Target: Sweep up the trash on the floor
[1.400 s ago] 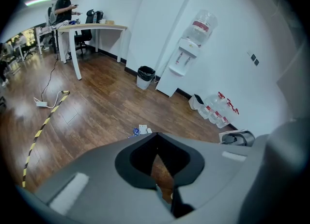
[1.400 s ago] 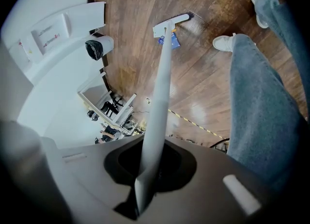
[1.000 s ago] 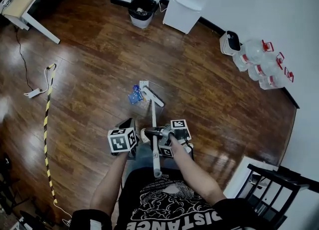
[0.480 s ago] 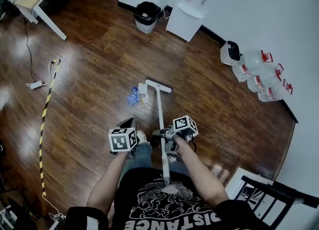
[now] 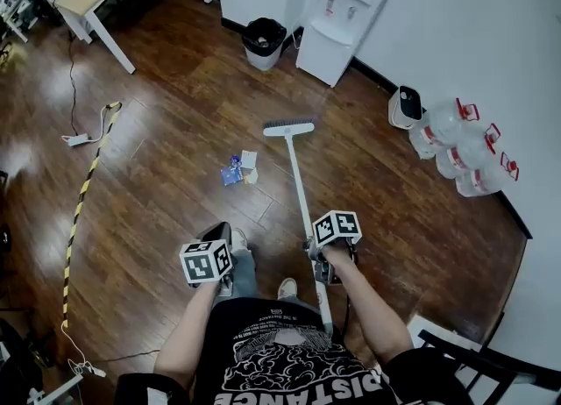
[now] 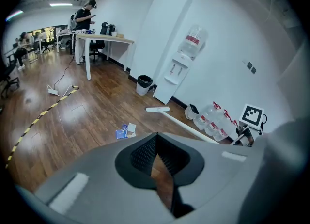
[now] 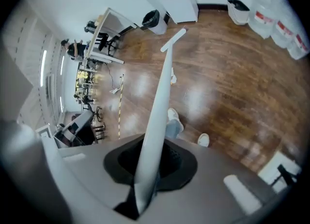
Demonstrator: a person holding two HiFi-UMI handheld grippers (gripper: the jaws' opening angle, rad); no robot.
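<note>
Wood floor [image 5: 158, 175], dark plank, glossy; one room, one sweeper standing.

Item 1: trash [image 5: 238, 169]. Small cluster of blue and white scraps lying loose on the boards ahead of the person's feet. Not yet gathered.

Item 2: broom [image 5: 301, 188]. White handle, flat head [image 5: 288, 128]. A second ago the head sat just beside the trash; it has since swung forward and out, and now lies well beyond the scraps, on the side toward the bin [image 5: 264, 42]. Whether the head touches the floor cannot be told.

Item 3: right gripper [image 5: 317, 256]. Jaws closed around the broom handle, which runs straight up between them in the right gripper view.

Item 4: left gripper [image 5: 216, 244]. Jaws drawn together to a thin slit with bare floor showing through; nothing held. Carried low at the person's left, apart from the broom.

Assessment: the outward swing reads as a reach for a fresh stroke. With the head past the trash and somewhat to its right, a pull back would likely need to angle left to catch the pile. Sweeping proper appears early.
</note>
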